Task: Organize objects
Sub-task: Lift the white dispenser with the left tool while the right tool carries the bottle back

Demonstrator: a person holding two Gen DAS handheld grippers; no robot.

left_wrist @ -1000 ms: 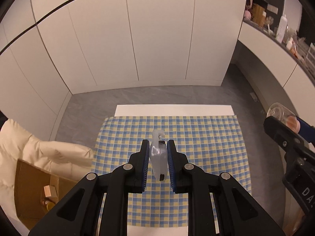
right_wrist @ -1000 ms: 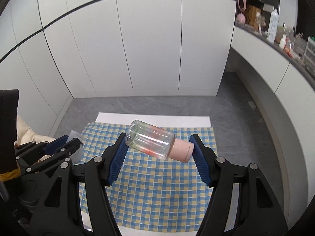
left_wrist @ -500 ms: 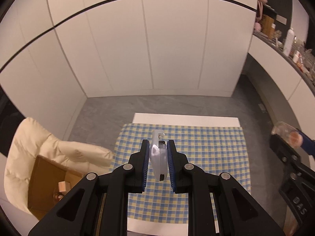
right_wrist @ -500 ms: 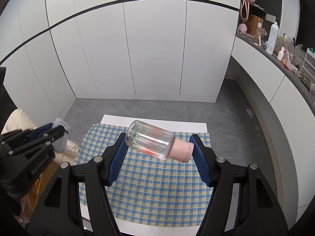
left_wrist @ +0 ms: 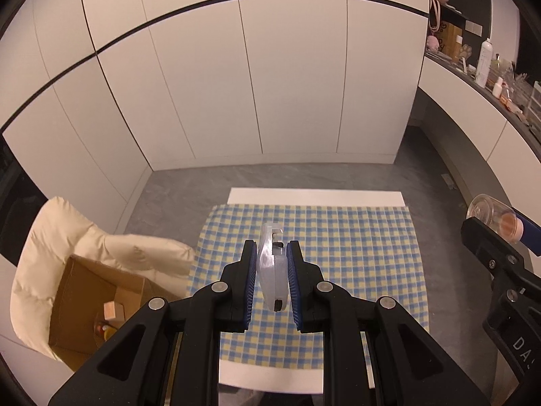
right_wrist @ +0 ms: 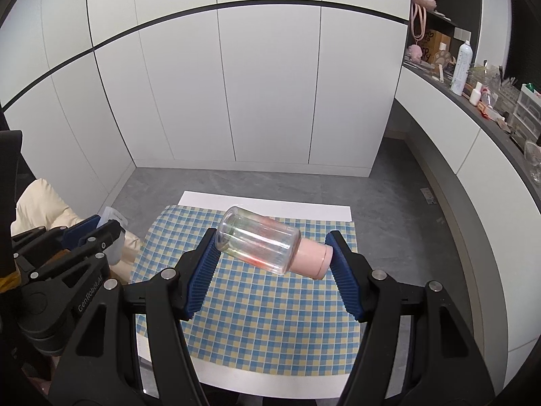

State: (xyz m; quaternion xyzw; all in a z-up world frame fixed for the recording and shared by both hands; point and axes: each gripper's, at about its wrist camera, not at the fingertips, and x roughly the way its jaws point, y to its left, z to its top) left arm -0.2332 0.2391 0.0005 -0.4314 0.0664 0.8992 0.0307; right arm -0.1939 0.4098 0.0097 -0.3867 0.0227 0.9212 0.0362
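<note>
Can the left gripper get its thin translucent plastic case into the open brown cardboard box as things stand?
Probably yes. The left gripper is shut on the translucent case, and the cardboard box sits open-topped to its lower left, with nothing over the opening. The cream padded jacket only surrounds it.

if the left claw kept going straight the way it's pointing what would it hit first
Most likely the checked cloth on the table, nothing else showing in the way. The left claw, gripping a flat clear plastic piece, points down at it; depth is unclear.

Readable lettering on the grippers

The left gripper [right_wrist: 111,233] bears "GenRobot.AI" on its black body; the right gripper [left_wrist: 507,233] shows only "DA".
</note>
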